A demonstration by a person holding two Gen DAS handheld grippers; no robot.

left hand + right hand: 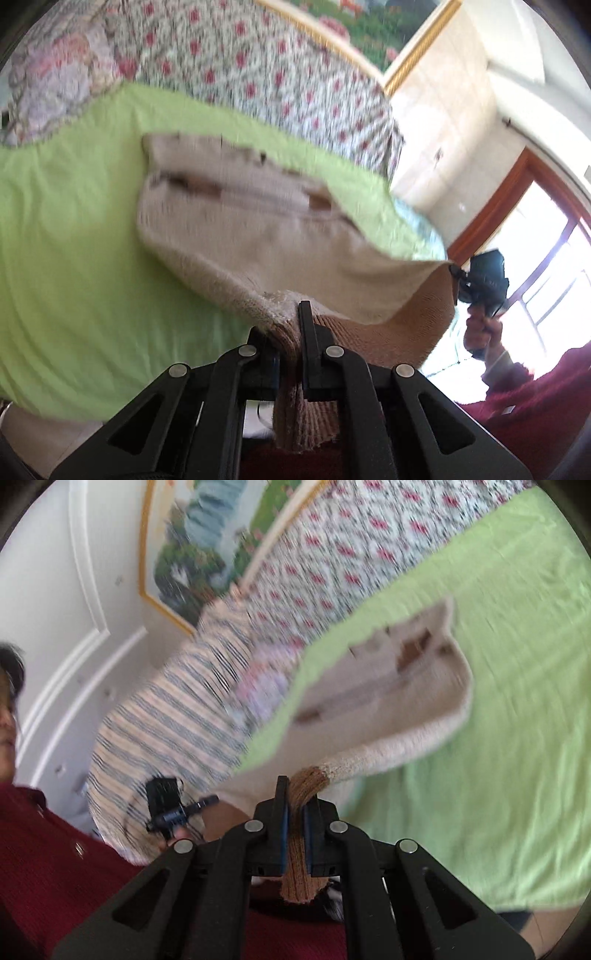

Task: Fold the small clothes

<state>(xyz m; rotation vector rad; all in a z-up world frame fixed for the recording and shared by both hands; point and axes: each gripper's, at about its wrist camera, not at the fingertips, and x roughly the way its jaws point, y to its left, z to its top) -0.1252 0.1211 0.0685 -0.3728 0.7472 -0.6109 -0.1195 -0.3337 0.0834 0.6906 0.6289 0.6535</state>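
Note:
A small beige knitted garment (258,229) with a brown ribbed hem is lifted at its near edge over a green bedsheet (74,240); its far end lies on the sheet. My left gripper (291,332) is shut on one near corner of the garment. My right gripper (295,805) is shut on the brown ribbed corner (306,779) of the same garment (388,709). The right gripper also shows in the left wrist view (480,284), and the left gripper shows in the right wrist view (170,805). Both views are motion-blurred.
A floral quilt (240,62) lies behind the green sheet (498,701). A striped pillow (166,720) lies at the bed's end. A framed picture (199,554) hangs on the wall. The person wears a red sweater (55,867). A window (546,258) is at right.

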